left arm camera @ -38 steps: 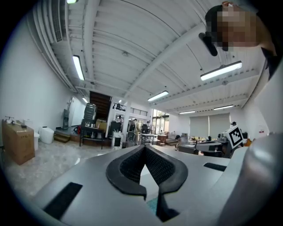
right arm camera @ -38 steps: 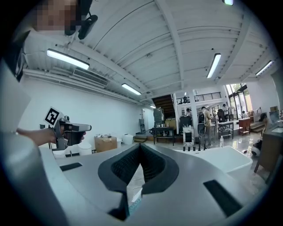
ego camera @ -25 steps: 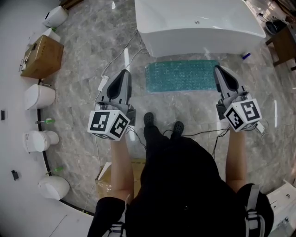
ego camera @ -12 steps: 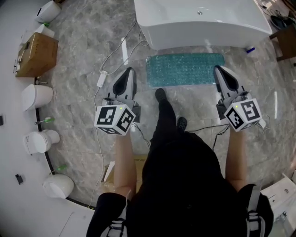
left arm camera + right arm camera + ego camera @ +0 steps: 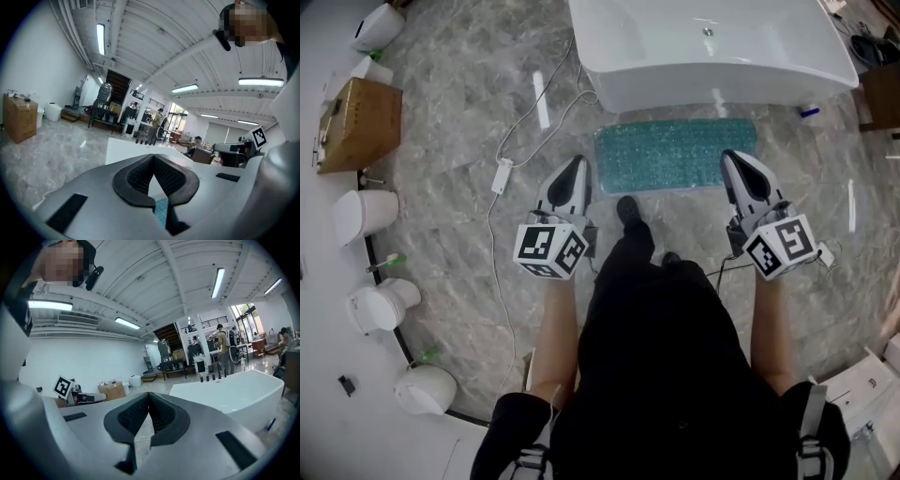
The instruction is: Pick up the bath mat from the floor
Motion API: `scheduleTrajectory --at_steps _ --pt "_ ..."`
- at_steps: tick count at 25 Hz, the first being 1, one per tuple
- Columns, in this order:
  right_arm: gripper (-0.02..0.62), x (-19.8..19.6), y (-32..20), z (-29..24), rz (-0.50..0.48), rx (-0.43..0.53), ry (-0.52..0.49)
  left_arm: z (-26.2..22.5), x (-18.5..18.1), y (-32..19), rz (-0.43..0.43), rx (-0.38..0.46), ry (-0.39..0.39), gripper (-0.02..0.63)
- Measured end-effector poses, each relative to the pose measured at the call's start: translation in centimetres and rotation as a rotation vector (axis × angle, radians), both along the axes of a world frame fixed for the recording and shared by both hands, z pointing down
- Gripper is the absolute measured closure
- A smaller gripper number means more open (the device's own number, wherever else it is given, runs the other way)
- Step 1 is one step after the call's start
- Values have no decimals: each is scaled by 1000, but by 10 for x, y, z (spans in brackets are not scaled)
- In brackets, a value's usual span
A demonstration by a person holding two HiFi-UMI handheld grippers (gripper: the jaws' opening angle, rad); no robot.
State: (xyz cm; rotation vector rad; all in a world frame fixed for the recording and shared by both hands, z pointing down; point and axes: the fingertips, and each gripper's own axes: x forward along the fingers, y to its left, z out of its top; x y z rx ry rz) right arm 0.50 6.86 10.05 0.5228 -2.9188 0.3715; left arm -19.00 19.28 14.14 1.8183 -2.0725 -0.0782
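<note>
Holding left gripper point(image 5: 575, 167) and right gripper point(image 5: 732, 159) closed, empty, near mat point(image 5: 673, 155), lying flat at upper centre beside tub point(image 5: 712, 66). Risking shut tips skidding off its flat edge; also snagging cable point(image 5: 501, 174) at left.

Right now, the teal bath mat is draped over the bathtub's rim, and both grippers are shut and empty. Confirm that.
Wrong in one respect. The bath mat lies flat on the floor in front of the bathtub, not draped over its rim; the head view shows it. The left gripper and right gripper are indeed shut and empty.
</note>
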Motion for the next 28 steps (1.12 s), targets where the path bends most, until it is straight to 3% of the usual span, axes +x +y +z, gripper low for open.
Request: scheduleTrajectory --at_steps 5,8,12,16,19,23,28 --pt "581 -38 -21 39 31 -82 -12 58 -34 -30 40 -95 39 594" --pt "581 -65 -26 85 34 -147 42 107 -57 -46 99 -164 17 594" --pt "581 -99 -29 162 -8 -226 111 191 -83 -61 132 -227 72 594" --pt "581 -137 -33 238 -84 -243 143 279 -97 -71 114 -273 60 594" --pt "581 -155 -22 294 -125 -251 181 348 -95 -59 106 -323 93 594" --pt "581 -179 -23 381 -113 -248 203 457 -105 -54 74 -389 119 594" --pt "581 -188 -5 488 -113 -338 246 588 -109 -33 20 -467 171 592"
